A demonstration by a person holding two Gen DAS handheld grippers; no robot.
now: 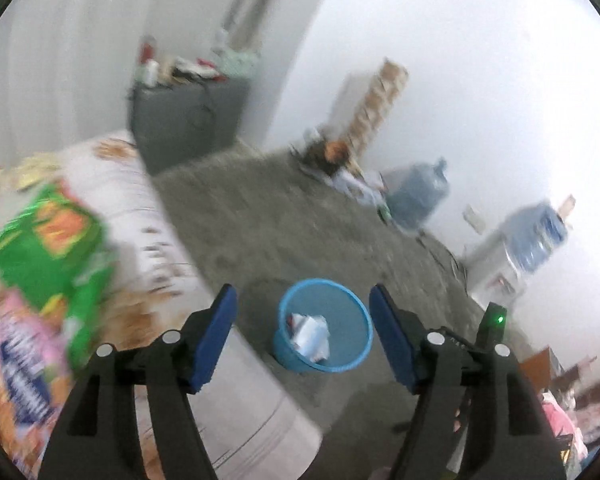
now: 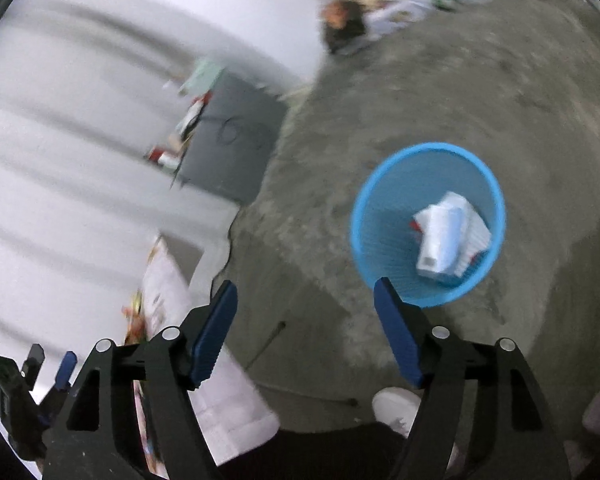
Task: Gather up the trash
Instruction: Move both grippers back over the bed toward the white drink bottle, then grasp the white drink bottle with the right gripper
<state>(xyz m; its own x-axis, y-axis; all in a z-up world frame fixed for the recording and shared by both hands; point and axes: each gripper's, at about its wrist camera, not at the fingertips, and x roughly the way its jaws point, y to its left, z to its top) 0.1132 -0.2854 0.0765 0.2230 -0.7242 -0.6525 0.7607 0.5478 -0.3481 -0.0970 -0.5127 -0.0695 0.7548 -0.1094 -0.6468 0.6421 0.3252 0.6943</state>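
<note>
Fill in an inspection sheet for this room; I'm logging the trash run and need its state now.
Surface: grey carpet, patterned bed at left.
Job's things: blue bin on carpet, white paper inside; green packet and pink packet on bed.
Clutter: pile by wall, loaded grey cabinet.
Grippers: left gripper open, empty; right gripper open, empty.
Cables: thin one on carpet.
Surroundings: white walls, water bottles.
</note>
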